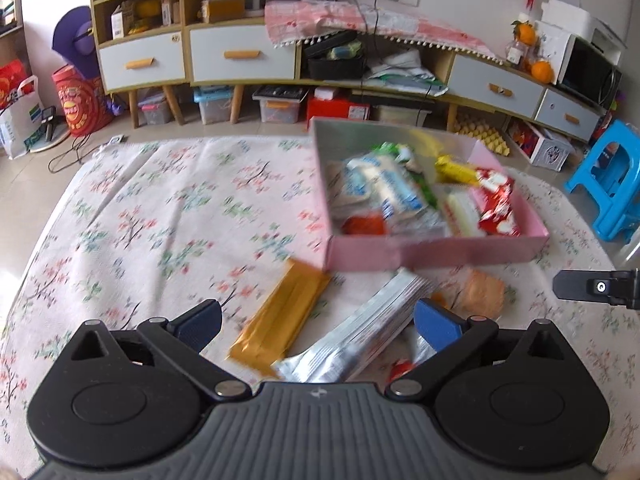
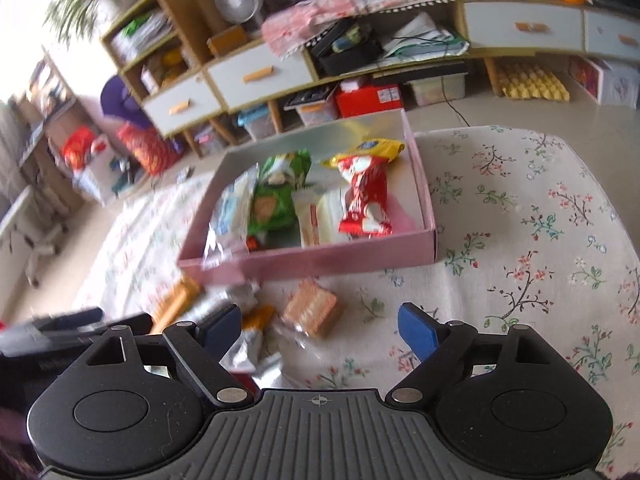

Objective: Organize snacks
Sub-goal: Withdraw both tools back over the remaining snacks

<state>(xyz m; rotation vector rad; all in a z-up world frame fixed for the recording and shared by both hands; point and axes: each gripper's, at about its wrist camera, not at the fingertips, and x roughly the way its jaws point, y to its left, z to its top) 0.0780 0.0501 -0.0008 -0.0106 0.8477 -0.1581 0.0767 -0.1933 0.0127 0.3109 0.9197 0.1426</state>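
Both my left gripper [image 1: 316,324] and right gripper [image 2: 320,326] gape wide, empty. Loose snacks — gold bar [image 1: 280,320], silver pack [image 1: 360,340] — lie touching before the pink box [image 1: 432,256]; closing carelessly risks pinching two.

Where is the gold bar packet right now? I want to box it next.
The gold bar packet lies on the floral cloth just outside the pink box, near its front left corner, beside the silver packet, between the open left hand-held gripper fingers.
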